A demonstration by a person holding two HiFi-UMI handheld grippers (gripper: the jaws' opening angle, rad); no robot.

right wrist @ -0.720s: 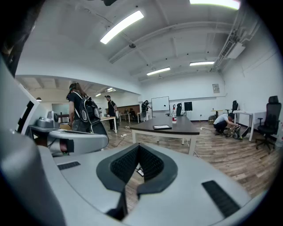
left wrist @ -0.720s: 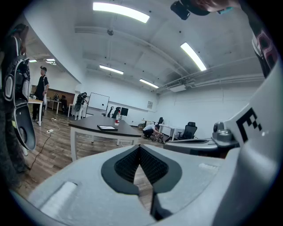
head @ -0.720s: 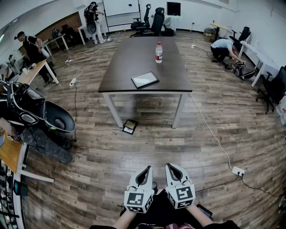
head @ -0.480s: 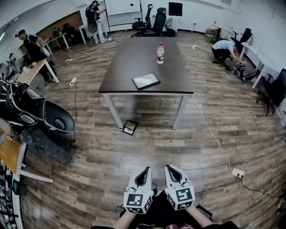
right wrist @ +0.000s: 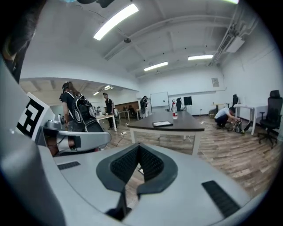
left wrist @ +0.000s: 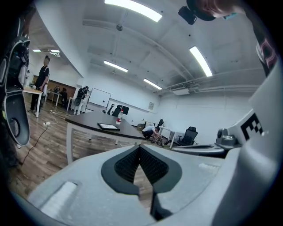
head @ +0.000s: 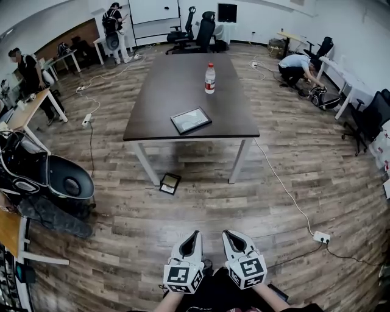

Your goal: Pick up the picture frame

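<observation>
Clenching nothing: left gripper (head: 195, 234), right gripper (head: 228, 234). Strip-lights (left wrist: 132, 9) show in gripper views only. Flat rectangular picture frame (head: 191, 120) at 12 o'clock on dark matte table (head: 183, 79).

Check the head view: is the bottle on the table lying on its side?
No, the bottle stands upright on the table, beyond the picture frame lying flat.

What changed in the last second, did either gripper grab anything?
The person seems to have edged forward: the dark rectangular table and the small black picture frame on the floor sit slightly lower and larger in view. Nothing was taken hold of or let go. The left gripper and right gripper stay shut, empty, side by side; the flat dark-rimmed frame and clear plastic bottle on the table are unmoved.
</observation>
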